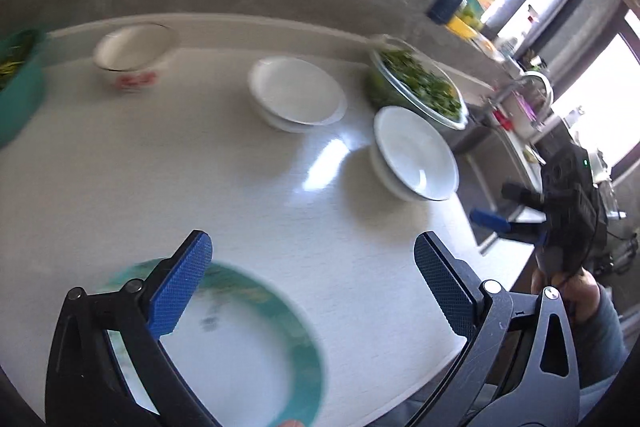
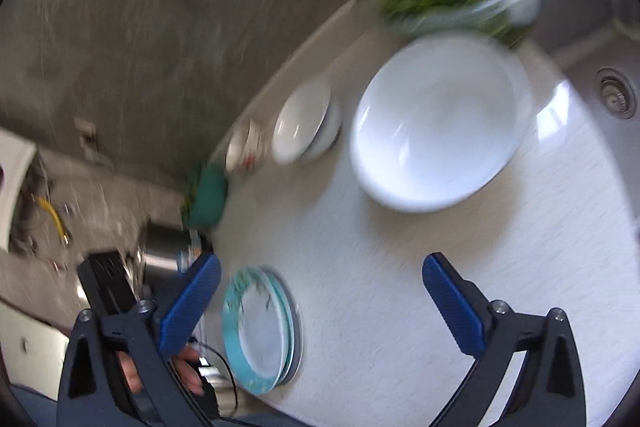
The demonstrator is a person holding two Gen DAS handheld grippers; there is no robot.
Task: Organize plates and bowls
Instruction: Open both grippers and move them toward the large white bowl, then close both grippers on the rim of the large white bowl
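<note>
Nearest, both tools stand wide apart and hold nothing: the left tool (image 1: 312, 291) hangs over the near edge of the counter (image 1: 240, 187) with the teal plates (image 1: 240, 347) partly under its left finger, and the right tool (image 2: 320, 307) hovers above bare counter, just right of the same stack in its own view. The plates lie flat, rims level, eating faces up; being round, they have no long axis to speak of. In the right wrist view, several rims show in that stack, close to the counter's front edge.

Further in, two white bowls (image 1: 416, 155) sit nested and upright, mouths up, near the counter's right side. Beyond them is a second white stack (image 1: 296, 93), then a bowl with red print (image 1: 132, 53) by the wall. A glass bowl of greens (image 1: 416, 83) sits just behind the nested pair, and a teal tub (image 1: 16, 95) is at far left.

Both views are smeared, so depth is hard to judge. The risks I see: a finger clipping the plate stack and pushing it off the near edge, or a grip on one thin rim letting it slip. Reaching for the white bowls could bump the greens, which look to be almost touching them.
</note>
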